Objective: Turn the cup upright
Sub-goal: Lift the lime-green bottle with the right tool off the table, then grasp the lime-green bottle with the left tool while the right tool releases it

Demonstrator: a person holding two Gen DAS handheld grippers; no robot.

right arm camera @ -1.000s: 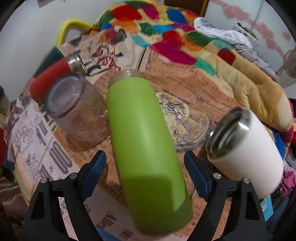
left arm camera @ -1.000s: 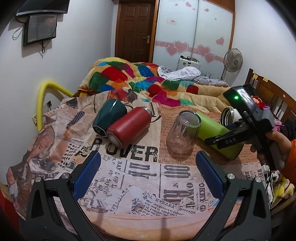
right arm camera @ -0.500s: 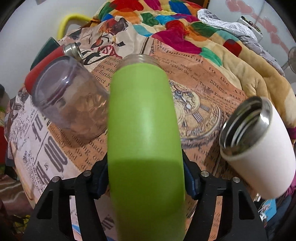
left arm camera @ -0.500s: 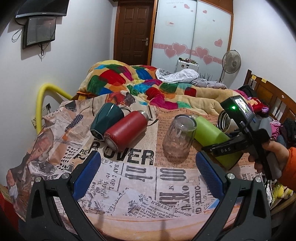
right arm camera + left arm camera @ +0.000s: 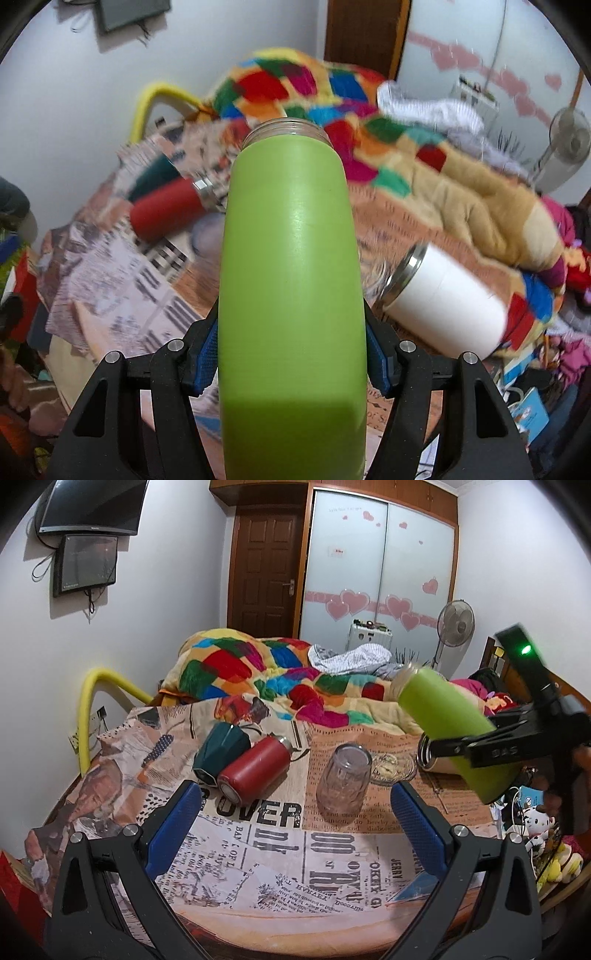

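My right gripper (image 5: 291,362) is shut on the lime green cup (image 5: 291,266), a tall flask with a bare threaded mouth. It holds the cup off the table, tilted with the mouth up and away. In the left wrist view the green cup (image 5: 447,716) hangs at the right, clamped by the right gripper (image 5: 480,749). My left gripper (image 5: 295,830) is open and empty above the near part of the newspaper-print table (image 5: 258,849).
On the table lie a clear glass tumbler (image 5: 343,779), a red flask (image 5: 255,768), a dark green cup (image 5: 219,749) and a white steel-rimmed cup (image 5: 447,299), all on their sides. A glass ashtray (image 5: 391,768) sits behind the tumbler. A bed with a colourful blanket (image 5: 258,672) lies beyond.
My right gripper closed on the green cup, lifted it off the table and tipped its mouth upward. The left gripper stayed open, rising slightly.
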